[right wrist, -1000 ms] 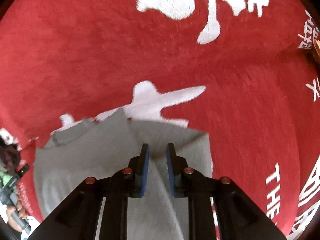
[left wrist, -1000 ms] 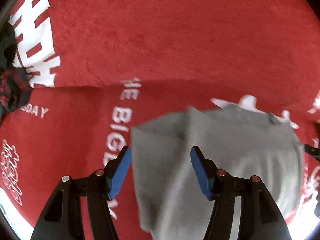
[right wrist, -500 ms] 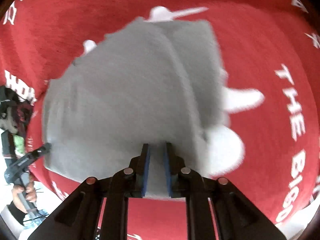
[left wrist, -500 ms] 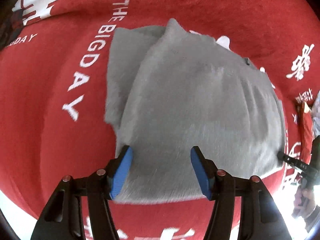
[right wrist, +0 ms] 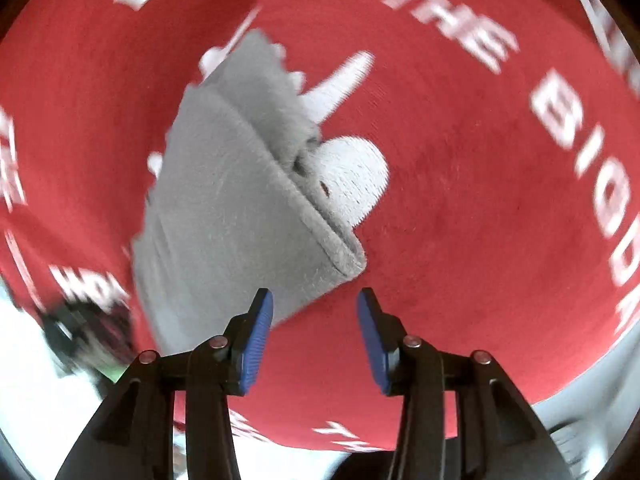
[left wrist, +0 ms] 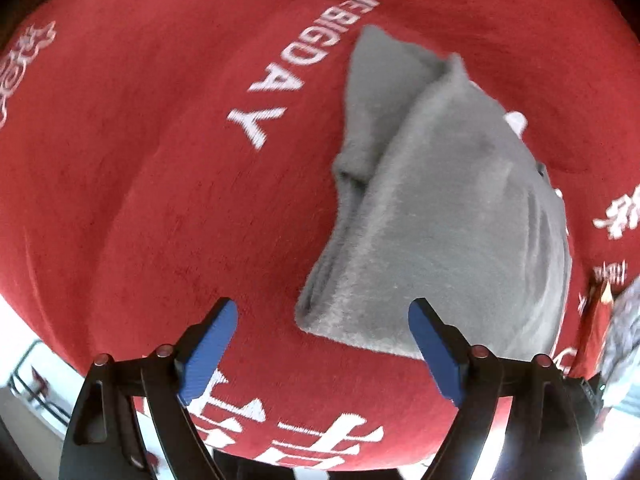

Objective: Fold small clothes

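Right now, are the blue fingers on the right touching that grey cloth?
Apart. In the right wrist view the opening right gripper has bare red tablecloth between its fingers, and the grey garment's corner lies just beyond them.

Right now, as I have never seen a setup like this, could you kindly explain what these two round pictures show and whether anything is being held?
There is no robot here: a person carries a two-fingered tool in each hand, and each tool has a wide-angle camera looking forward along its fingers. That is why both pictures look round and bent.

One picture comes from the left tool, the other from the right tool; the black arms with blue pads at the bottom are the fingers. Below lies a red cloth with white lettering, and on it a folded grey garment.

Nothing is held. Both tools' jaws are opening, and the garment rests on the cloth, with only its near edge reaching between the pads, untouched.
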Action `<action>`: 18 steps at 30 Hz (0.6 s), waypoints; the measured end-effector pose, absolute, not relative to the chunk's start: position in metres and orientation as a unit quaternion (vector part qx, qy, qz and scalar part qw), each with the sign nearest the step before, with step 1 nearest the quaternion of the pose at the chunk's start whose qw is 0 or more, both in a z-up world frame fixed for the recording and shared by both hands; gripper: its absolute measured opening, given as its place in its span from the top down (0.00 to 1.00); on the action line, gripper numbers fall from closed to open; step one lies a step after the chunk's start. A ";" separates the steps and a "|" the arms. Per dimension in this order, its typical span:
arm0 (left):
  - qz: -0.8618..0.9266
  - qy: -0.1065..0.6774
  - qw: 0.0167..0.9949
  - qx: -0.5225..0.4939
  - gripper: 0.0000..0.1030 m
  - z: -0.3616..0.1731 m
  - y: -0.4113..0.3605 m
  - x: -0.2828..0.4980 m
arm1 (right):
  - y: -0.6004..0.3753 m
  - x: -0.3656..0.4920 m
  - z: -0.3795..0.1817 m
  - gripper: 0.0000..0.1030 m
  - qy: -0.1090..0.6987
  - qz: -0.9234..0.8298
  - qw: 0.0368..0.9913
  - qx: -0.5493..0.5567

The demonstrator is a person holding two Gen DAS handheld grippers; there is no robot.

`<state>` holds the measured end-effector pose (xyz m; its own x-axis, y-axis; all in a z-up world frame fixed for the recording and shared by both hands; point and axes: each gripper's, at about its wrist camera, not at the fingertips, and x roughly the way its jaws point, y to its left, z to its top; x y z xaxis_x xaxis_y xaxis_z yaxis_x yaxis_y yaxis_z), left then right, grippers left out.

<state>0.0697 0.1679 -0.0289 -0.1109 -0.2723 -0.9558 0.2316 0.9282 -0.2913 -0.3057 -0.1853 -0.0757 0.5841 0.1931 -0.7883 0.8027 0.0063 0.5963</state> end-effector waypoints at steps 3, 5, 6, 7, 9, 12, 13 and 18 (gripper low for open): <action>-0.186 0.724 0.664 -0.015 0.79 -0.033 0.167 0.071 | -0.190 -0.297 -0.084 0.70 0.365 -0.274 0.580 0.675; -0.195 0.713 0.674 0.005 0.88 -0.027 0.163 0.069 | -0.194 -0.285 -0.076 0.92 0.392 -0.277 0.590 0.649; -0.203 0.707 0.677 0.025 0.88 -0.025 0.158 0.066 | -0.195 -0.278 -0.069 0.92 0.409 -0.278 0.603 0.626; -0.209 0.701 0.681 0.046 0.88 -0.024 0.154 0.063 | -0.195 -0.275 -0.063 0.92 0.421 -0.278 0.612 0.609; -0.219 0.693 0.683 0.074 0.88 -0.028 0.152 0.058 | -0.195 -0.269 -0.060 0.92 0.444 -0.282 0.623 0.579; -0.229 0.690 0.682 0.081 0.87 -0.027 0.156 0.055 | -0.193 -0.269 -0.073 0.92 0.465 -0.287 0.617 0.566; -0.230 0.692 0.679 0.081 0.87 -0.025 0.158 0.055 | -0.193 -0.271 -0.073 0.92 0.463 -0.287 0.618 0.568; -0.247 0.674 0.688 0.102 0.87 0.001 0.155 0.066 | -0.186 -0.285 -0.053 0.86 0.487 -0.317 0.604 0.545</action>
